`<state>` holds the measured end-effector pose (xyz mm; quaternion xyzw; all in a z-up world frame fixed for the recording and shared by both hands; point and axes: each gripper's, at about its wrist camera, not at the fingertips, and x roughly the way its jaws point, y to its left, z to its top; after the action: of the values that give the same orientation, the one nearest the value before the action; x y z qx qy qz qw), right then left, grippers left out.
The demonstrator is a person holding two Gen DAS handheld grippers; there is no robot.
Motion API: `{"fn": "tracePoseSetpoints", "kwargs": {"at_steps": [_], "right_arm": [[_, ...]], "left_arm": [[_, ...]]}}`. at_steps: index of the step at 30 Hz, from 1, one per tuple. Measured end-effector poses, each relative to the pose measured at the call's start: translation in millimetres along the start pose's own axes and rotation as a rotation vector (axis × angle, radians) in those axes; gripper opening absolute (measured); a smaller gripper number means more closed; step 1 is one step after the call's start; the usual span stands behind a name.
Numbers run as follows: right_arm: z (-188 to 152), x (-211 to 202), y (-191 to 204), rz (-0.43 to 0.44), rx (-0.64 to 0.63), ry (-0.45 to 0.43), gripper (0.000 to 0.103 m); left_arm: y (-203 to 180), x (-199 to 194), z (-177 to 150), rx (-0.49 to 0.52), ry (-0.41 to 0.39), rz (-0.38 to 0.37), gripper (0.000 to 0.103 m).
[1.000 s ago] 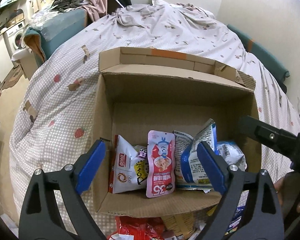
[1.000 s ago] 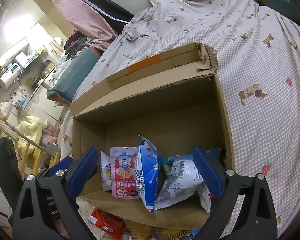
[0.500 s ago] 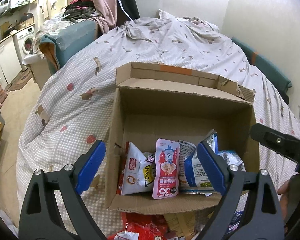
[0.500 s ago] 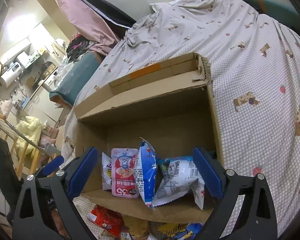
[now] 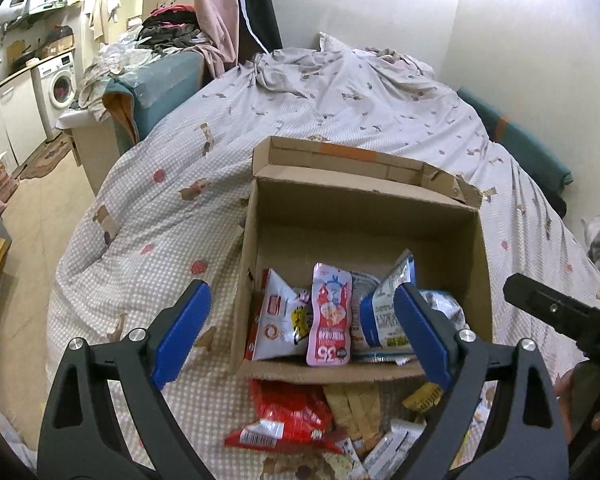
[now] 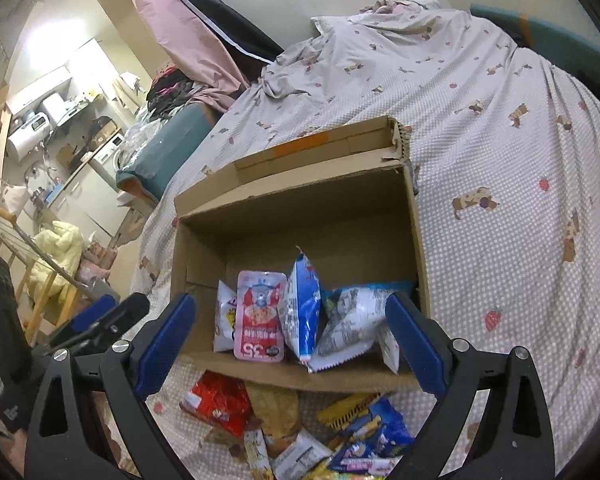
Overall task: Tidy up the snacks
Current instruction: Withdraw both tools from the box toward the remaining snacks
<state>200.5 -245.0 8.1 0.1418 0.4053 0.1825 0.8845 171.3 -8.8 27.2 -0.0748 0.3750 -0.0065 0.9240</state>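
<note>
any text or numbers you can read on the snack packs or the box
"35": large digits, printed upside down, at the bottom of the pink pouch standing in the cardboard box.
All other print on the packets in and outside the box is too small or blurred to read.

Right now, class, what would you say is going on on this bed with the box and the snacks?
A person is sorting snacks with a handheld gripper in each hand. The left gripper and right gripper both hang open and empty above the cardboard box on the bed. Several packets already stand in the box, among them a pink pouch. More snacks, including a red packet, lie loose in front of it.
</note>
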Motion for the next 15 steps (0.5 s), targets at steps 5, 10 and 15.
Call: {"fn": "tracePoseSetpoints", "kwargs": {"at_steps": [5,10,15], "right_arm": [[-15,-16,-4,0.01,0.04,0.002,0.098],[-31,-34,-5,0.049,0.065,0.0,0.098],[-51,-48,-3,0.053,0.074,0.011,0.098]], "left_arm": [[6,-10,-10,-0.004,0.011,0.004,0.091],[16,-21,-18,-0.038,0.029,-0.009,0.091],[23,-35,-31,-0.05,0.041,-0.002,0.091]]}}
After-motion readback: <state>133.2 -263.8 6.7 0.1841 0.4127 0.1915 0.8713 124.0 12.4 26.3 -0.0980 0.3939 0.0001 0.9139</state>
